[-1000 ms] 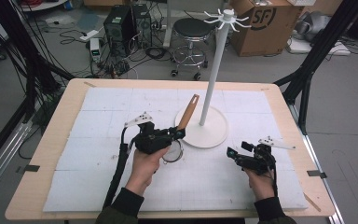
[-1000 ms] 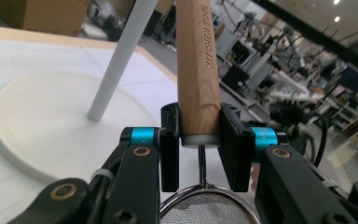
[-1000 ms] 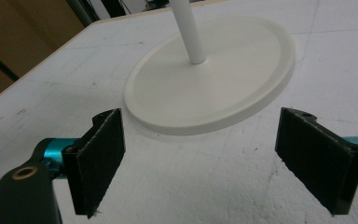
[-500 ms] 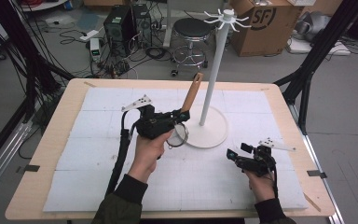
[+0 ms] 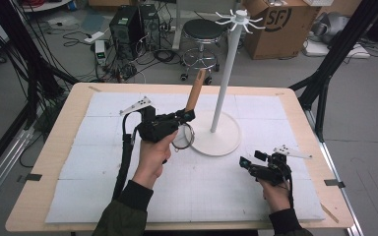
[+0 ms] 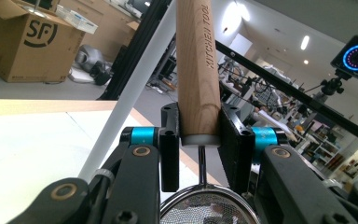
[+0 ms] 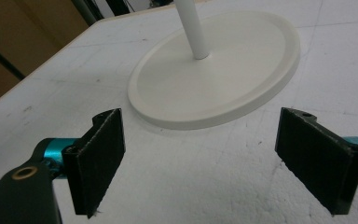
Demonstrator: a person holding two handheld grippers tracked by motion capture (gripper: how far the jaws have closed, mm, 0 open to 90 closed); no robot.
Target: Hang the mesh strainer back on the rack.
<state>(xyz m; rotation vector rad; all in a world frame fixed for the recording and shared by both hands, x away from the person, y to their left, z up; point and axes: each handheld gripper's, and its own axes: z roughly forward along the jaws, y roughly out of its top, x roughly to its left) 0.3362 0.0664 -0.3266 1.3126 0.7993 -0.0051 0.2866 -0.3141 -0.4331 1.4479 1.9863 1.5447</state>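
Note:
A small mesh strainer [image 5: 183, 137] with a wooden handle [image 5: 195, 91] hangs above the mat, handle pointing up and tilted slightly right. My left gripper [image 5: 187, 115] is shut on the handle's lower end. In the left gripper view the pads clamp the wooden handle [image 6: 196, 70], with the mesh bowl [image 6: 200, 210] below the jaws. A white hook stand [image 5: 225, 78] rises just right of it from a round base [image 5: 226, 140]. My right gripper [image 5: 246, 163] rests low at the front right, open and empty; in the right gripper view [image 7: 214, 158] it faces the stand's base [image 7: 214, 74].
A white foam mat [image 5: 98, 162] covers the wooden table [image 5: 54, 147]. The stand's hooks [image 5: 238, 17] spread out at its top. Behind the table stand a stool [image 5: 204, 29], a cardboard box [image 5: 280, 24], computer cases and cables. Black frame struts [image 5: 325, 73] flank both sides.
My left gripper has lifted the strainer off the mat and carried it up and away from me, the handle now steeper. The right gripper has stayed put.

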